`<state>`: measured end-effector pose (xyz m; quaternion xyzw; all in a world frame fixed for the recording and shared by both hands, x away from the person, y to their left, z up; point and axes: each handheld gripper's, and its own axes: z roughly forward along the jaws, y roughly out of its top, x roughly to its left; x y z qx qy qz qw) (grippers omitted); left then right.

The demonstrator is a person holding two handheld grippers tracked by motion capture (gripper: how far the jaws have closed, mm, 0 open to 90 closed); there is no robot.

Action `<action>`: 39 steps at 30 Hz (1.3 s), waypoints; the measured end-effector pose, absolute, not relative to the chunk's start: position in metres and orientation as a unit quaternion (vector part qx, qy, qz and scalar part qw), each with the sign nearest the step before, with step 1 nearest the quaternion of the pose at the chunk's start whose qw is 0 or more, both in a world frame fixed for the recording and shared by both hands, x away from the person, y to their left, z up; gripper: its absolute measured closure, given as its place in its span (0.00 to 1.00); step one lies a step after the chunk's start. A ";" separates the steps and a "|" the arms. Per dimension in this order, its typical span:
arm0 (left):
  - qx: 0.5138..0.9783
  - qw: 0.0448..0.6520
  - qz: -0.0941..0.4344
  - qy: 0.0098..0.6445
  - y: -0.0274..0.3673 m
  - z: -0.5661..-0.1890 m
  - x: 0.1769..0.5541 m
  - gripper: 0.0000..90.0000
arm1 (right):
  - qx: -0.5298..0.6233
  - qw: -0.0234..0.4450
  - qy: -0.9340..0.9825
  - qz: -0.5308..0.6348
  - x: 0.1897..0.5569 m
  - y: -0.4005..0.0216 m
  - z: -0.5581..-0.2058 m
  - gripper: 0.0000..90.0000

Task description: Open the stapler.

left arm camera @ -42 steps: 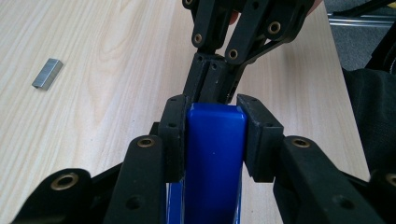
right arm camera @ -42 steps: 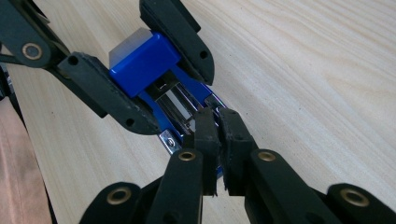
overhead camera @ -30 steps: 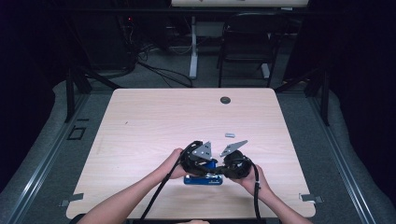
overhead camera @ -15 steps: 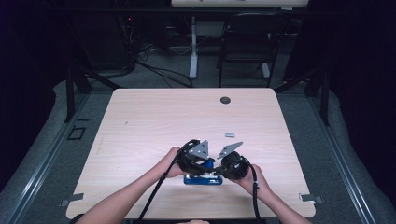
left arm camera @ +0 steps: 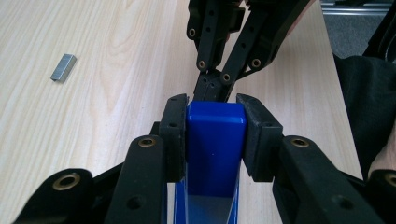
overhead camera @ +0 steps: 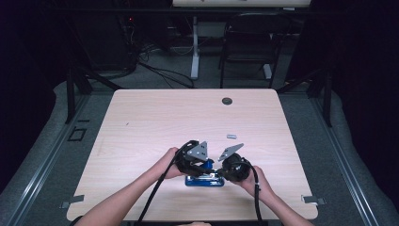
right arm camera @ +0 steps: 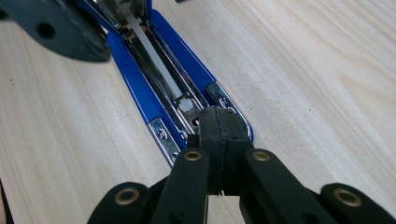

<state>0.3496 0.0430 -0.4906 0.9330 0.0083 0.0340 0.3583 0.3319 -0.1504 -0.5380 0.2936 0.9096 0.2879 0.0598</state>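
Blue stapler (left arm camera: 215, 149) between left gripper (left arm camera: 212, 135) pads; staple strip (left arm camera: 63, 67) beside.

Black claws (overhead camera: 207, 165) with brass-ringed pivots, grey plates, black cables.

The tabletop (overhead camera: 150, 122) lies bare across its far and left parts. Near the front, a blue stapler (overhead camera: 204, 180) and a staple strip (overhead camera: 231, 136) stand in the way.
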 end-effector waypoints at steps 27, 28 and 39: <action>0.930 0.363 0.027 0.043 0.091 -0.480 0.350 0.73 | 0.293 0.066 0.912 0.278 0.332 -0.148 -0.537 1.00; 0.930 0.364 0.026 0.044 0.092 -0.480 0.350 0.73 | 0.293 0.066 0.912 0.278 0.332 -0.148 -0.537 1.00; 0.930 0.362 0.026 0.057 0.104 -0.481 0.348 0.73 | 0.294 0.065 0.911 0.281 0.332 -0.148 -0.537 1.00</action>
